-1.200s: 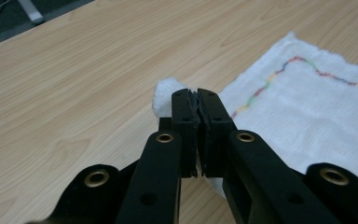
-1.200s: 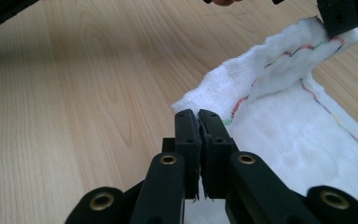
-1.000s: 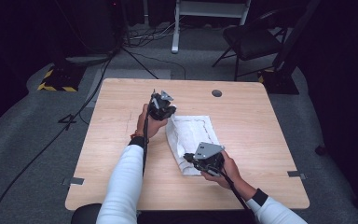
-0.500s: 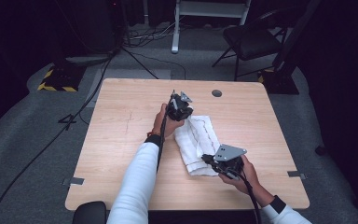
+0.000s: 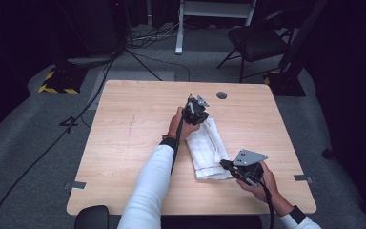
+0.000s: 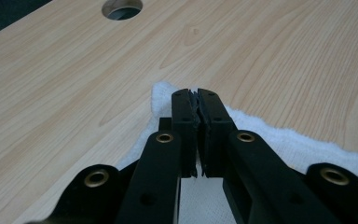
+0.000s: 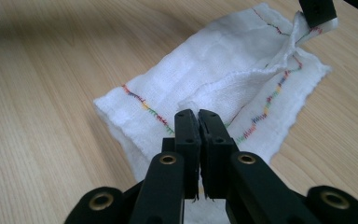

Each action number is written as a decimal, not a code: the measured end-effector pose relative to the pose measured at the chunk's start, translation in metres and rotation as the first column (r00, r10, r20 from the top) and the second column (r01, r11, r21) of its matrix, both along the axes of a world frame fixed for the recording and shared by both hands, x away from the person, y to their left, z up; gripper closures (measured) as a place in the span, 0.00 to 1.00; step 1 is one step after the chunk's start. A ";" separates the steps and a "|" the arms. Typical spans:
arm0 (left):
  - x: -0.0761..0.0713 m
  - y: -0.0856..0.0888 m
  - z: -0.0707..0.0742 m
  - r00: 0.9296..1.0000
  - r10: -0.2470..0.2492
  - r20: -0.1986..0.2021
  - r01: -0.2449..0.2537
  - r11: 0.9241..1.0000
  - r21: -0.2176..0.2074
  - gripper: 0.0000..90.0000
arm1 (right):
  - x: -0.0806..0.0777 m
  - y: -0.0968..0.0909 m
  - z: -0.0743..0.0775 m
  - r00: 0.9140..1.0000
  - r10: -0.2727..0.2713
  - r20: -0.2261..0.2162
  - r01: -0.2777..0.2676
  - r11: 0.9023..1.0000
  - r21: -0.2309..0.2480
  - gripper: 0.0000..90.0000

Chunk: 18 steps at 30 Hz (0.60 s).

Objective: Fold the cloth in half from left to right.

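**Towel drawn narrower, both ends gripped**

Since the earlier frames, both grippers are shifted rightward and the white towel (image 5: pixel 208 149) is gathered narrower. At the near right, the right gripper (image 5: pixel 225 165) is clenched at the towel's near end. Mid-table, the towel lies folded, a rainbow-stitched flap (image 7: pixel 261 88) raised. Farther off, the left gripper (image 5: pixel 194 106) is clenched at the far corner. Folding seems partly done; flattening remains. Cloth actually pinched between either pair of jaws cannot be made out.

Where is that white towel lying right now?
In the high view, the white towel lies right of the table's centre, stretched between the two hand-held grippers.
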<state>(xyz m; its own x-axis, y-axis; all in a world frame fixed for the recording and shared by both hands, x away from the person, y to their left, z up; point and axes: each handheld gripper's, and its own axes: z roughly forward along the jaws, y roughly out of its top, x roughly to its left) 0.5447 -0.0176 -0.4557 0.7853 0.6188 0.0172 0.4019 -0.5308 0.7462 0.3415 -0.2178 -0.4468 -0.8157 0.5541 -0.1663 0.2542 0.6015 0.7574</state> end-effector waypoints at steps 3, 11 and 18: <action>0.001 -0.009 0.001 1.000 -0.009 0.007 0.009 1.000 0.006 0.96 | -0.001 -0.007 -0.002 1.000 -0.011 -0.012 0.011 1.000 -0.003 0.96; -0.007 -0.021 0.007 0.999 0.042 0.027 -0.042 0.999 0.003 0.52 | -0.003 -0.024 -0.009 0.997 -0.076 -0.033 0.075 0.997 -0.019 0.72; -0.044 0.007 0.024 0.999 -0.029 0.021 0.030 0.999 -0.029 0.31 | 0.000 -0.040 -0.009 0.993 -0.109 -0.044 0.110 0.994 -0.001 0.61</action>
<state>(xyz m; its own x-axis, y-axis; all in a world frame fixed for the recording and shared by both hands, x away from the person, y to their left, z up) 0.5011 -0.0104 -0.4316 0.8029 0.5960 0.0160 0.3705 -0.5197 0.7698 0.3413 -0.2578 -0.4557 -0.7567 0.6406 -0.1305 0.3517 0.5671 0.7447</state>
